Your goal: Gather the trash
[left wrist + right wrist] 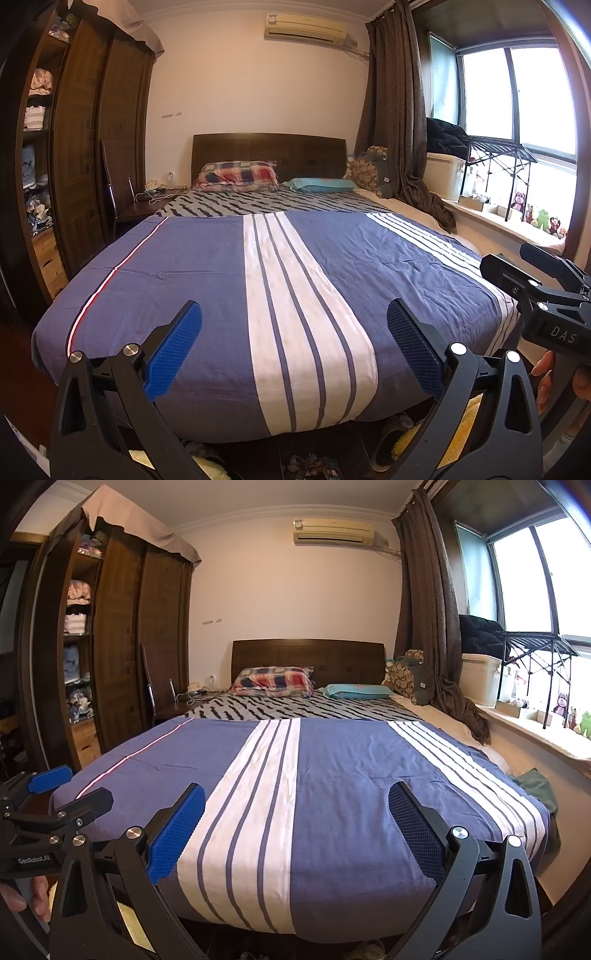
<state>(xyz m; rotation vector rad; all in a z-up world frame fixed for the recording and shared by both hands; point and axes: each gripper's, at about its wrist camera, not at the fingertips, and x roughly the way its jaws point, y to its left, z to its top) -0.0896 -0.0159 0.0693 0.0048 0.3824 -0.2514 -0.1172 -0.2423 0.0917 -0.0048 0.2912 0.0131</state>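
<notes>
Both grippers hover side by side at the foot of a bed (207,280), facing its headboard. My left gripper (293,343) is open and empty, its blue pads (173,347) spread over the blue striped cover. My right gripper (295,827) is open and empty too, over the same cover (332,775). The right gripper also shows at the right edge of the left wrist view (543,288), and the left one at the left edge of the right wrist view (55,797). I see no clear piece of trash on the bed. A dark green cloth (535,782) lies at the bed's right edge.
A brown wardrobe (92,147) with open shelves stands left, with a chair (122,199) and bedside items beside it. Pillows (236,177) lie at the headboard. A curtain (399,110), a windowsill with toys (539,218) and a drying rack are right. Slippers and a yellow mat (454,439) lie below.
</notes>
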